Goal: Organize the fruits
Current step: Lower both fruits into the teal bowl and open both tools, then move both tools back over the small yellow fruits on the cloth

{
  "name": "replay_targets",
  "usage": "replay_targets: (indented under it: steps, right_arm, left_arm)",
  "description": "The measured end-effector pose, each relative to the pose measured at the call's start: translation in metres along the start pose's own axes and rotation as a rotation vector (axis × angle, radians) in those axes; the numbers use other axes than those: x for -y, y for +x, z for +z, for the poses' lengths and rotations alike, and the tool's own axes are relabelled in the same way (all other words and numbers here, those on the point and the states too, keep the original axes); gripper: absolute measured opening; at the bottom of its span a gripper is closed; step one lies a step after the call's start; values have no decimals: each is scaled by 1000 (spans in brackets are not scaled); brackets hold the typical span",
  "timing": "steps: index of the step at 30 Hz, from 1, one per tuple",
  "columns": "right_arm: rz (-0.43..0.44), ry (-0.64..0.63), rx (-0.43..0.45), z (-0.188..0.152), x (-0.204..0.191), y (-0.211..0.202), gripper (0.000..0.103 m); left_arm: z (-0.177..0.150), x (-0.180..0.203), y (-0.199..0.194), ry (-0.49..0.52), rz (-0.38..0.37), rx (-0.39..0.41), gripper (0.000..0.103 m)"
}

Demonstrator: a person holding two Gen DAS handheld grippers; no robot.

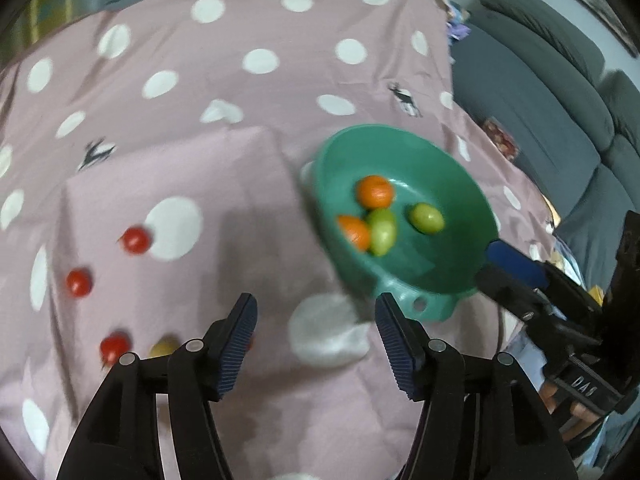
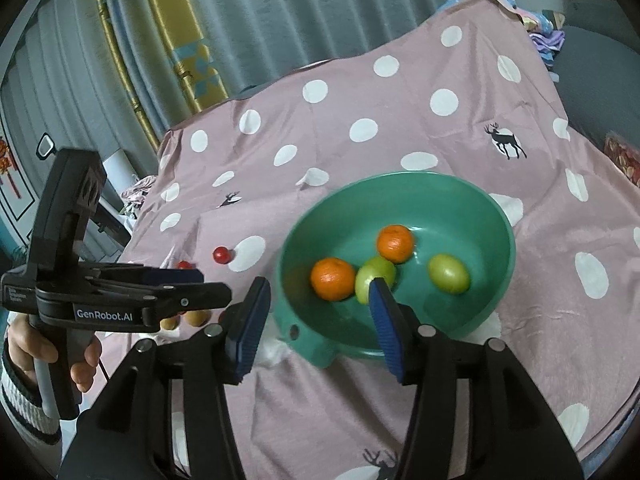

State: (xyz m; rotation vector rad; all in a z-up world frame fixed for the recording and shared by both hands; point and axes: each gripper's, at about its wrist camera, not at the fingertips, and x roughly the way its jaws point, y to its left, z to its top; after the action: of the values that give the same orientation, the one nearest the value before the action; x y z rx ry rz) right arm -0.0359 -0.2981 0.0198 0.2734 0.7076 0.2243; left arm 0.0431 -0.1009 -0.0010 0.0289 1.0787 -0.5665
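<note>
Red cherry tomatoes (image 1: pixel 134 240) lie ahead-left of the wide, empty left claw (image 1: pixel 316 320), so descend squarely over one, pinch gently, then lift toward the green bowl (image 1: pixel 472 200) ahead-right.

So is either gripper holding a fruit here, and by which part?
Nothing is held. The left gripper and the right gripper are both open and empty above the cloth, near the green bowl.

Left wrist view: looks down steeply over the pink dotted cloth (image 1: pixel 248 92), green bowl (image 1: pixel 448 276) to its right, sofa (image 1: pixel 560 92) beyond. Right wrist view: looks down from nearer the bowl (image 2: pixel 496 216), facing the curtain (image 2: pixel 256 12). Both share bowl and cloth.
</note>
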Motion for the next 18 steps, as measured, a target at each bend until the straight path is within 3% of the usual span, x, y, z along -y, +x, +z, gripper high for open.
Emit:
replay_targets:
  steps: [3, 6, 9, 16, 18]
  right_arm:
    - [3, -21, 1, -1, -11, -6, 54]
    - [7, -41, 4, -2, -23, -11, 54]
    - [12, -63, 6, -3, -34, -16, 55]
    - [16, -100, 11, -10, -55, -26, 68]
    - [19, -110, 9, -11, -62, -28, 70]
  left_arm:
    - [-11, -13, -11, -35, 16, 14, 63]
    - [-23, -24, -21, -64, 45, 27, 71]
    - [-37, -34, -31, -100, 48, 34, 72]
    - [-66, -48, -50, -161, 55, 49, 72]
    - [-72, -51, -55, -171, 62, 55, 79]
